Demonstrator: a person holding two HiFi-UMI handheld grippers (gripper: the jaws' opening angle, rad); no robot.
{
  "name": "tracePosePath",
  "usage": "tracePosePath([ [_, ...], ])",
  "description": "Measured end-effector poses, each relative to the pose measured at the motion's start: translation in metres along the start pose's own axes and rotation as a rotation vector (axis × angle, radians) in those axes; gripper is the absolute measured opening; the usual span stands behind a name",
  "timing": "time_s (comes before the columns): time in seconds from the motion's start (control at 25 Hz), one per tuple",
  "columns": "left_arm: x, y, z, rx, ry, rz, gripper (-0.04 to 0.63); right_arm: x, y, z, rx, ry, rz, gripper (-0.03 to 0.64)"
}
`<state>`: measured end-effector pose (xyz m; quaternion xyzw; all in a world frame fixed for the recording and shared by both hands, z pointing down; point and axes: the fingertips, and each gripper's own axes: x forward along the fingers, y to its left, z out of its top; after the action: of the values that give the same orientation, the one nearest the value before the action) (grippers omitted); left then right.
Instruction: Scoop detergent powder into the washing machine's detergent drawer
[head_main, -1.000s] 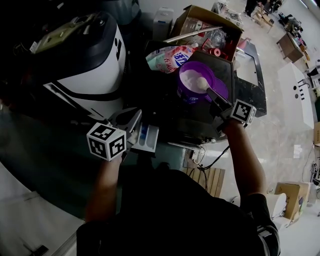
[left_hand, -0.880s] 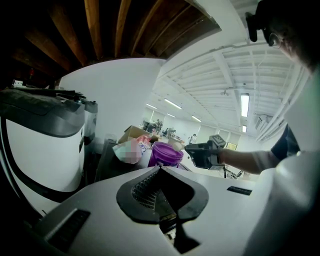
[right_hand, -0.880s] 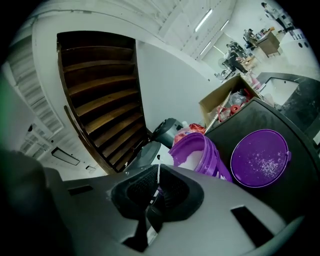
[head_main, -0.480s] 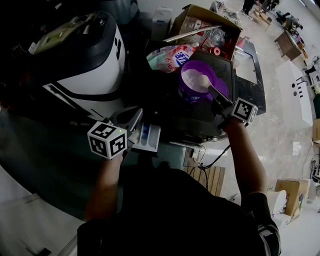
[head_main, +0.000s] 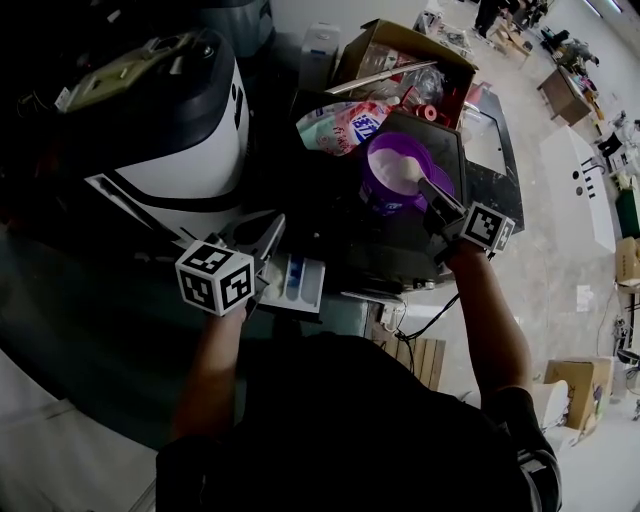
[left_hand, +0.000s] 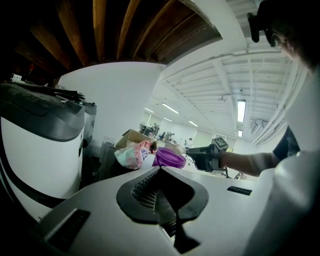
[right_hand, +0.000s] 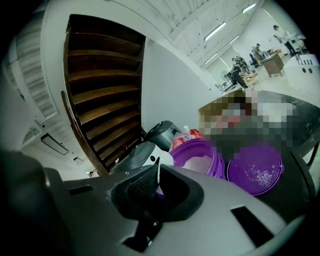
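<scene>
So, head view: right gripper (head_main: 440, 200) was clamped on the scoop (head_main: 420, 180). Its bowl end was at the powder (head_main: 385, 155) in the purple tub (head_main: 378, 188); in it or just over it, couldn't tell. The handle axis ran from the jaws up-left into the tub. The drawer (head_main: 298, 282) stood open from the washer (head_main: 170, 150), down-left of the tub and well apart from the scoop, with the left gripper (head_main: 268, 240) just beside it. Left gripper view: jaws together, nothing between them, tub and right gripper far ahead, drawer out of frame. Right gripper view: thin white scoop handle pinched between the jaws, tub straight ahead, its lid (right_hand: 255, 170) flat just right of it. Judgement: scooping step, and I couldn't tell if any powder was in the drawer. The next move looked like lift, then carry left and back toward the person to the drawer. Right had the load; left was nearer but empty. Tilt the bowl in transit and powder spills.
</scene>
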<state>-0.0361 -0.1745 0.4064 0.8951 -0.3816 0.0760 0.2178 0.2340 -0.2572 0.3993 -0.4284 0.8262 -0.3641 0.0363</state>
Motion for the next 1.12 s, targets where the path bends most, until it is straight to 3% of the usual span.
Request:
tracePosePath([
  [0.2, -0.001, 0.009, 0.007, 0.017, -0.004, -0.023, 0.009, 0.002, 0.003, 0.002, -0.014, -0.018, -0.026, 0.021],
  [0.44, 0.000, 0.013, 0.010, 0.027, -0.005, -0.053, 0.008, -0.007, 0.009, 0.005, 0.086, -0.074, -0.047, 0.021],
  [0.84, 0.000, -0.001, 0.016, 0.023, -0.029, -0.042, 0.009, -0.013, 0.087, 0.018, 0.067, -0.069, 0.233, 0.021],
  [1.12, 0.008, -0.025, 0.001, 0.017, -0.006, -0.034, 0.009, -0.027, 0.106, -0.002, 0.103, -0.038, 0.331, 0.021],
])
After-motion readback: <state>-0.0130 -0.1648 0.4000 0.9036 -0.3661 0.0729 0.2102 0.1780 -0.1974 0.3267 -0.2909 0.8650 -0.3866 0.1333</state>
